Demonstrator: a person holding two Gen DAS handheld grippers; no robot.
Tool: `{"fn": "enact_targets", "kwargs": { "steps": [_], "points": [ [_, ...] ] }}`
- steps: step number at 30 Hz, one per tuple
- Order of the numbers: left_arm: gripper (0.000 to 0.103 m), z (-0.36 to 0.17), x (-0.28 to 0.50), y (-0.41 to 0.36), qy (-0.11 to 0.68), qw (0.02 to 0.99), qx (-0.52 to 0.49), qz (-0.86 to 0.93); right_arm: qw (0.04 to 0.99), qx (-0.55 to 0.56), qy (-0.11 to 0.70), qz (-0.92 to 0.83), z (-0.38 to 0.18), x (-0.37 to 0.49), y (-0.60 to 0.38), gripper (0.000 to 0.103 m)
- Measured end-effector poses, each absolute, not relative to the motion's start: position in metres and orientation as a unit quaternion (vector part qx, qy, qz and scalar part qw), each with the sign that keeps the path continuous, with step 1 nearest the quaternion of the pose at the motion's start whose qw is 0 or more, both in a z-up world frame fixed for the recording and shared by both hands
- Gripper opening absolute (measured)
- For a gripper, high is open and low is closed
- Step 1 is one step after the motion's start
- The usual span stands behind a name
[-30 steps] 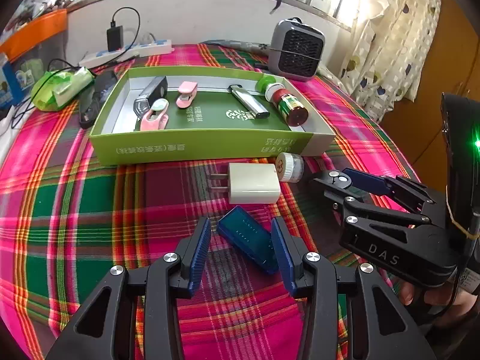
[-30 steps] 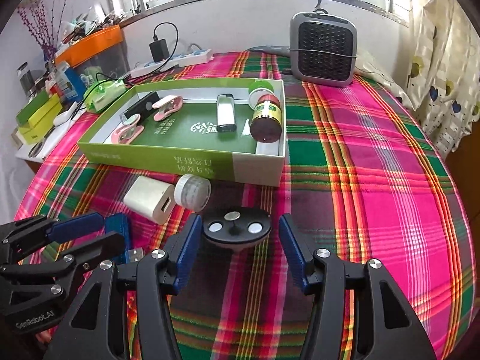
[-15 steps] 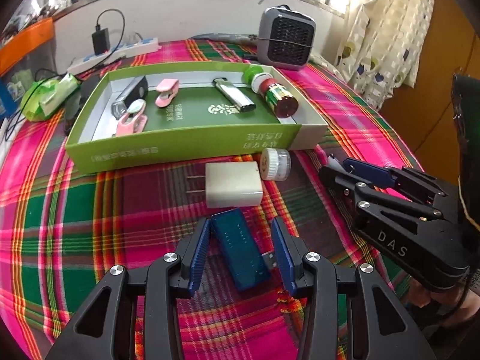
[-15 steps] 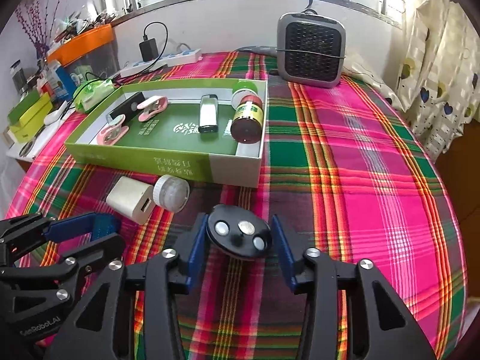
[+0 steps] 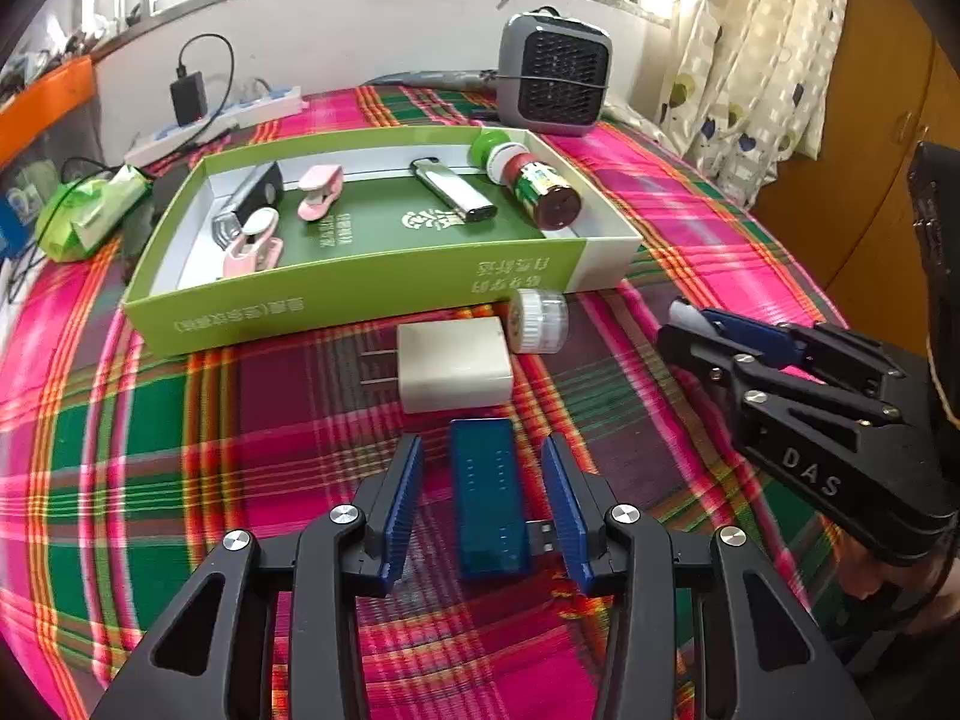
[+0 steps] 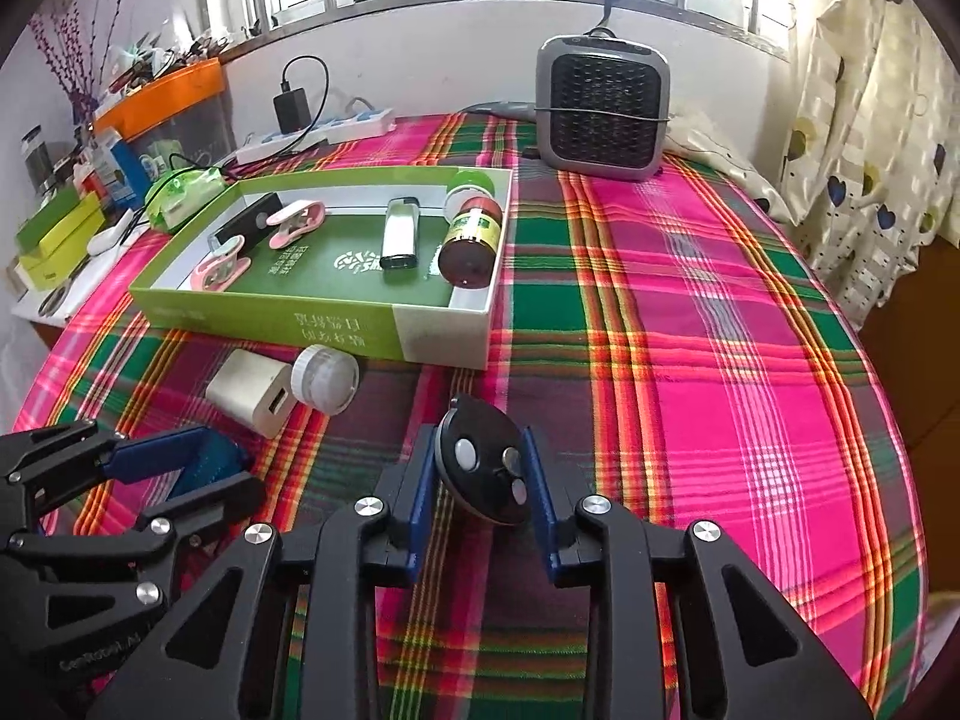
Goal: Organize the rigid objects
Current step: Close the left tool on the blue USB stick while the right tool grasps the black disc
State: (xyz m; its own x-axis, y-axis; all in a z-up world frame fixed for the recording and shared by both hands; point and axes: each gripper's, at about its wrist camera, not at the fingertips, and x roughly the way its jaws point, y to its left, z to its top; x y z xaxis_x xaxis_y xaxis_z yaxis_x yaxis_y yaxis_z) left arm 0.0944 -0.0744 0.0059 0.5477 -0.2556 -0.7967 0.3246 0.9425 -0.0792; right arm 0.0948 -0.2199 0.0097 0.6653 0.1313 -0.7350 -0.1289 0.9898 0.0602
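Note:
A blue USB stick [image 5: 487, 504] lies on the plaid tablecloth between the open fingers of my left gripper [image 5: 483, 504], which do not touch it. My right gripper [image 6: 480, 480] is shut on a black round remote [image 6: 485, 468] with three buttons, tilted in the grip. A white charger plug [image 5: 451, 363] and a small clear jar [image 5: 536, 320] lie in front of the green box [image 5: 372, 294]. The box holds pink clips, a black device, a lighter and a red-lidded bottle [image 5: 540, 187]. The right gripper shows at the right of the left wrist view [image 5: 798, 384].
A grey fan heater [image 6: 602, 108] stands at the table's back. A power strip with a black adapter [image 6: 318, 123] lies at the back left. A green packet [image 5: 90, 213] sits left of the box. Curtains hang at the right.
My right gripper has closed on the black remote and tilted it. My left gripper has come around the blue USB stick, which now lies straight between its fingers.

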Motion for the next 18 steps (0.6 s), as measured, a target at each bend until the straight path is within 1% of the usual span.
{"fn": "enact_targets", "kwargs": {
  "steps": [4,10,12,18],
  "points": [
    [0.041,0.0051,0.0951,-0.0766,0.445,0.881,0.066,-0.15,0.913,0.003,0.402,0.073,0.01,0.0935,-0.2209,0.029],
    [0.038,0.0049,0.0948,-0.0776,0.443,0.881,0.07,-0.148,0.913,0.003,0.402,0.073,0.0098,0.093,-0.2209,0.029],
    [0.032,0.0049,0.0949,-0.0773,0.442,0.882,0.071,-0.146,0.913,0.003,0.402,0.074,0.0097,0.0924,-0.2208,0.029],
    [0.021,0.0059,0.0948,-0.0752,0.442,0.882,0.063,-0.153,0.913,0.003,0.402,0.074,0.0099,0.092,-0.2206,0.029]
  ]
}}
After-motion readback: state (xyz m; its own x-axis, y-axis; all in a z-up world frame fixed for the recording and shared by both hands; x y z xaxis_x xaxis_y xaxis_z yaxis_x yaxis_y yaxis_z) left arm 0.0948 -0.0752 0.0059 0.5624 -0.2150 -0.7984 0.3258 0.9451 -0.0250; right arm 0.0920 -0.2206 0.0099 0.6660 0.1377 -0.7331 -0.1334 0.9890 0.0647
